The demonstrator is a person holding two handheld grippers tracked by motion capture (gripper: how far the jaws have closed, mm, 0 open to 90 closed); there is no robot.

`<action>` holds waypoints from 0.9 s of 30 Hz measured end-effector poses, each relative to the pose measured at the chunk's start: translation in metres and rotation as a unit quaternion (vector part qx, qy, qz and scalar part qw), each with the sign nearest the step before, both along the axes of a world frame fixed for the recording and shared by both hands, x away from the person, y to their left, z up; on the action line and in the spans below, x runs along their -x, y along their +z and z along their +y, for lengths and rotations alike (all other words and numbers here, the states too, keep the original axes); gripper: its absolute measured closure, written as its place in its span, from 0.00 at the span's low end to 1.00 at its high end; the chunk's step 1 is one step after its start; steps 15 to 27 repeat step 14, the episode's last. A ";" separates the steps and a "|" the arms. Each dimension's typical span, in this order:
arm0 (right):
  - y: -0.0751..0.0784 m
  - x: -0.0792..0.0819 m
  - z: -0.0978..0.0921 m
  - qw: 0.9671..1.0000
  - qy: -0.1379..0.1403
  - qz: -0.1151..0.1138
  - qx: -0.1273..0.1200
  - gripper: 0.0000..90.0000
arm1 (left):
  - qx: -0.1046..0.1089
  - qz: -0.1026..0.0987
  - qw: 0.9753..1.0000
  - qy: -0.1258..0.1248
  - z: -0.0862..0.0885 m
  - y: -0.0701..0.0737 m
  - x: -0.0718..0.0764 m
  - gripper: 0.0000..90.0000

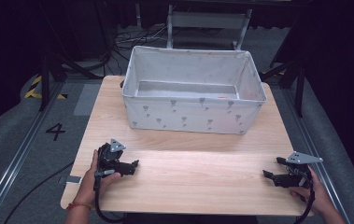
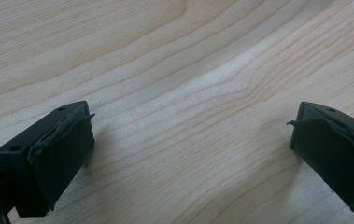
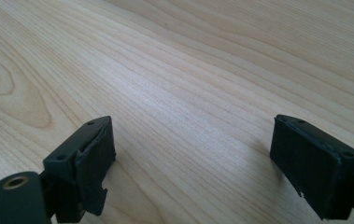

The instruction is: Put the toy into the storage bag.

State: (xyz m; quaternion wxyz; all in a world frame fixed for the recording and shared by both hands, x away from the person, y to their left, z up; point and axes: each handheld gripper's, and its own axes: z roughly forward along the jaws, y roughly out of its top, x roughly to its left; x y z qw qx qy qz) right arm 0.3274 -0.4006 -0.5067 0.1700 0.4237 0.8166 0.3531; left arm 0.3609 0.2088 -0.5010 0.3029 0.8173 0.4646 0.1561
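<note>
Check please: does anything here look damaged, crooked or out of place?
Only small things. The black pads on the fingers of the left gripper look frayed and peeling at the edges, and the right gripper shows chipped pad edges too. The fabric bin sits straight on the table; a small reddish spot inside it is too small to identify.

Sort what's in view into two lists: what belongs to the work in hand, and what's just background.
In hand:
- left tool, open, low over the table
- right tool, open, low over the table
- white fabric bin, standing at the table's far end, nearest thing to both tools

Just about:
- cables on the floor behind
- floor mark "4"
- metal frame behind the bin
</note>
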 end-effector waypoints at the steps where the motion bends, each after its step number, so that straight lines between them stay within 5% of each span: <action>1: 0.000 0.000 0.000 1.000 0.000 0.000 0.000 0.16 | 0.000 0.000 1.000 0.000 0.000 0.000 0.000 0.00; 27: 0.000 0.000 0.000 1.000 0.000 0.000 0.000 0.16 | 0.000 0.000 1.000 0.000 0.000 0.000 0.000 0.00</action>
